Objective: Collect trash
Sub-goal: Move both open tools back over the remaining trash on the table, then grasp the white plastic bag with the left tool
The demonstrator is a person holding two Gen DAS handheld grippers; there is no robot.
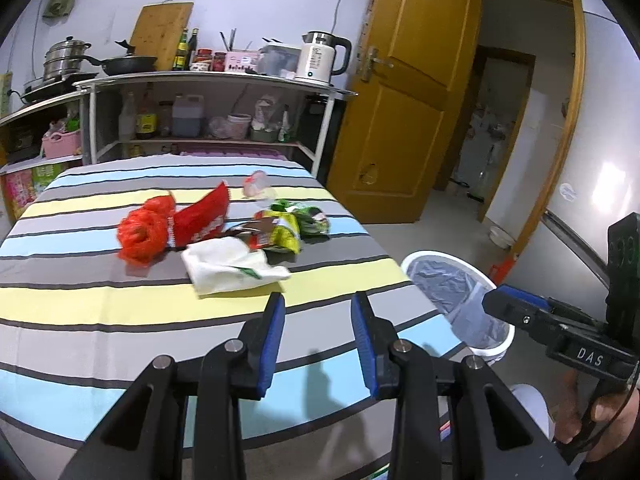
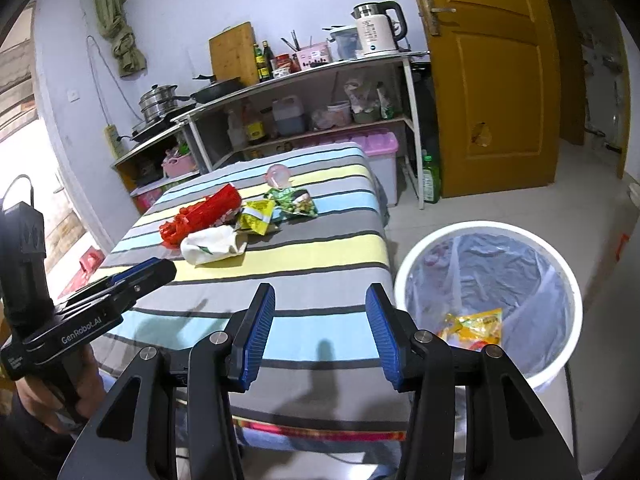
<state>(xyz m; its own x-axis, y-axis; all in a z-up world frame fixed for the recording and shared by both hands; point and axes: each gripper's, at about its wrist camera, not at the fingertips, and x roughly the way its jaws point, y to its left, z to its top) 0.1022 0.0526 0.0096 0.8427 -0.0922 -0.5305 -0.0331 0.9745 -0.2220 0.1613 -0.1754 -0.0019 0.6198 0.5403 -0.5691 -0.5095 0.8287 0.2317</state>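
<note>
Counting approx 6 trash pcs (image 2: 224,224) on table (image 2: 320,256); 1 bin (image 2: 486,300).

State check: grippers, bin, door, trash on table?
left gripper: open, empty
right gripper: open, empty
trash bin: upright, lined, yellow wrapper inside
door: open
white bag: crumpled, on table
red wrapper: on table
</note>
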